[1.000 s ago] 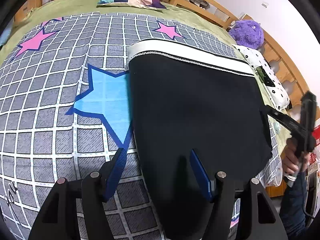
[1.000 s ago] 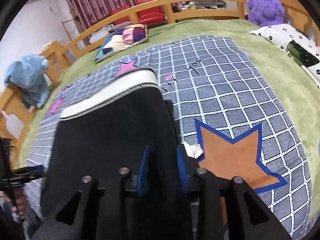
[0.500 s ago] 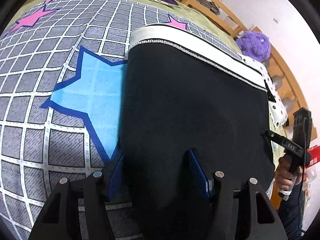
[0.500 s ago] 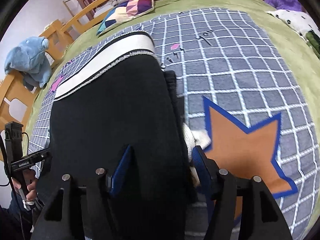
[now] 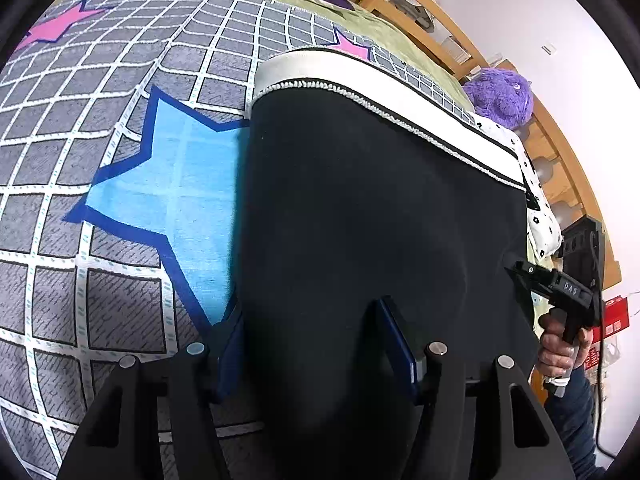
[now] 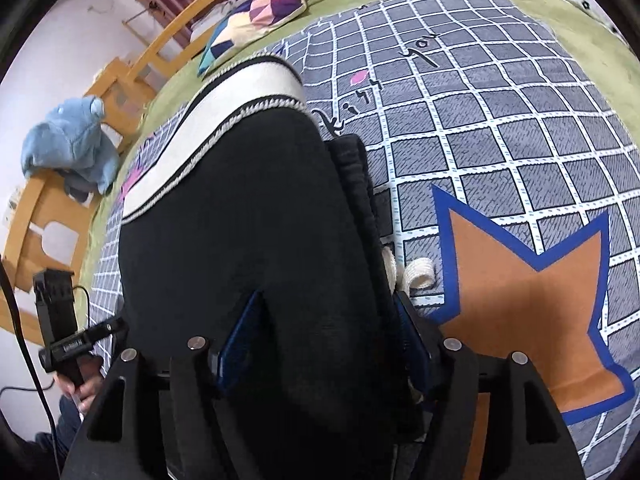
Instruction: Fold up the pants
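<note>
Black pants (image 5: pixel 360 208) with a white band (image 5: pixel 380 84) along the far end lie folded on the grey checked bedspread (image 5: pixel 100 100). My left gripper (image 5: pixel 316 344) is open, its jaws straddling the pants' near left edge. In the right wrist view the same pants (image 6: pixel 248 208) fill the middle, with a white drawstring loop (image 6: pixel 418 274) poking out at the right edge. My right gripper (image 6: pixel 328 340) is open, its jaws straddling the near right edge. Each gripper shows in the other's view, at the pants' far side.
A light blue star (image 5: pixel 176 188) is left of the pants, an orange star (image 6: pixel 528 300) right of them. A patterned pillow (image 6: pixel 256 16), a purple plush toy (image 5: pixel 502 96), a blue plush toy (image 6: pixel 68 144) and the wooden bed rail (image 6: pixel 52 208) ring the bed.
Both grippers have moved forward and lower over the pants' near end. My right gripper has opened from nearly shut. The left has stayed open.
</note>
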Available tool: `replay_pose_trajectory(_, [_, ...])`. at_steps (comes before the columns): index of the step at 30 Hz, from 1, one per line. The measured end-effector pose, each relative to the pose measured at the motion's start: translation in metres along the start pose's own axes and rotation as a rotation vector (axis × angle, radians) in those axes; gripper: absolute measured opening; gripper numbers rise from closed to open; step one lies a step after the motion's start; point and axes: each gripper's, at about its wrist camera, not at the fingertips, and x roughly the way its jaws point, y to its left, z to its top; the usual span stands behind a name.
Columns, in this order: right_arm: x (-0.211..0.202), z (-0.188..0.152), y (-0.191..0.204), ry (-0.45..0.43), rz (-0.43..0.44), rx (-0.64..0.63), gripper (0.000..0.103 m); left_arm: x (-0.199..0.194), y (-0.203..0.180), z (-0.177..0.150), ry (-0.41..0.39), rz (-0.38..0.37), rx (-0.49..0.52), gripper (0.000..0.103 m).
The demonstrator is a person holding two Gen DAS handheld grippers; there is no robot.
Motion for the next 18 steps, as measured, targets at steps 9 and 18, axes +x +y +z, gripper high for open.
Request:
replay_pose_trajectory(9, [0.016, -0.002, 0.014, -0.012, -0.015, -0.006, 0.08, 0.009, -0.005, 0.005, 0.0, -0.02, -0.001, 0.063])
replay_pose_trajectory(18, [-0.016, -0.01, 0.009, -0.103, 0.073, 0.068, 0.037, -0.019, -0.01, 0.017, -0.06, -0.033, 0.042, 0.012])
